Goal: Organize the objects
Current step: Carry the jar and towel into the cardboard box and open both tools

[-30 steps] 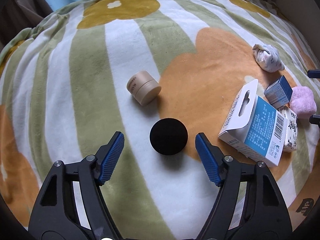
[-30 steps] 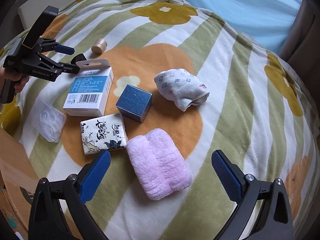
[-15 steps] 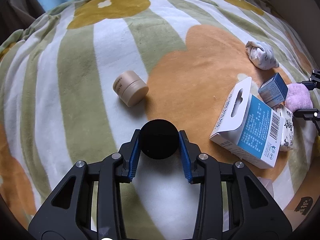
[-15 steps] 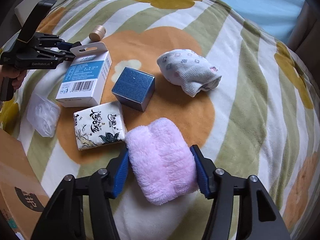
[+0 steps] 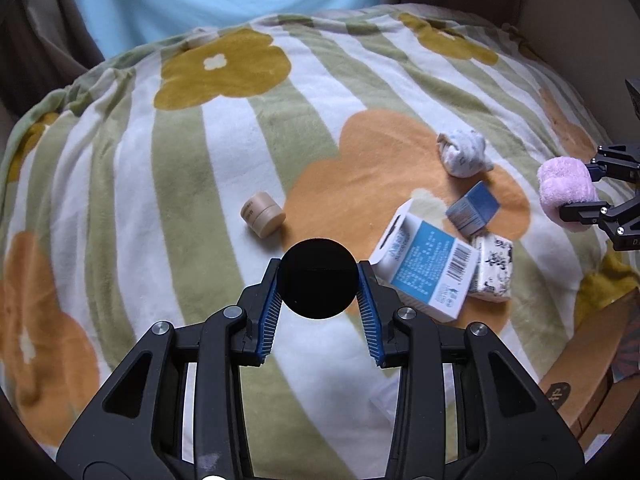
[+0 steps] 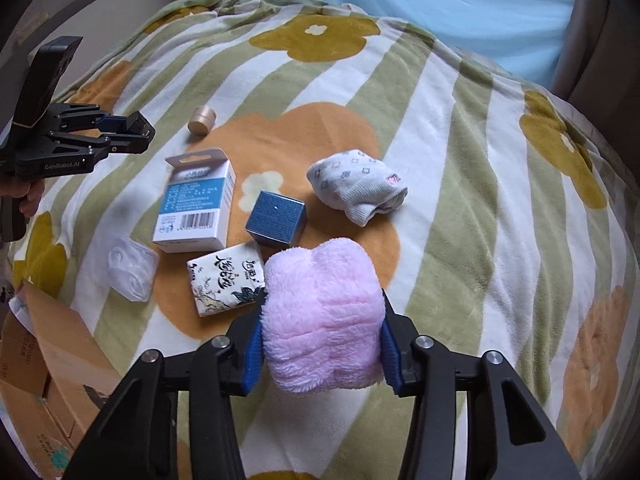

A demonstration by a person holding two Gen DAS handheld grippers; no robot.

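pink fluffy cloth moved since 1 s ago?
Yes. The pink fluffy cloth lay beside the tissue pack; now it is clamped in the right gripper, lifted, overlapping that pack's corner.

Left gripper (image 5: pixel 318 278) angled steeply downward above the blanket, both blue pads clamped on a black round object. Right gripper (image 6: pixel 322 322) likewise angled downward, jaws closing, pads pressing a pink fluffy bundle. Hand (image 6: pixel 24 196) visible gripping left handle.
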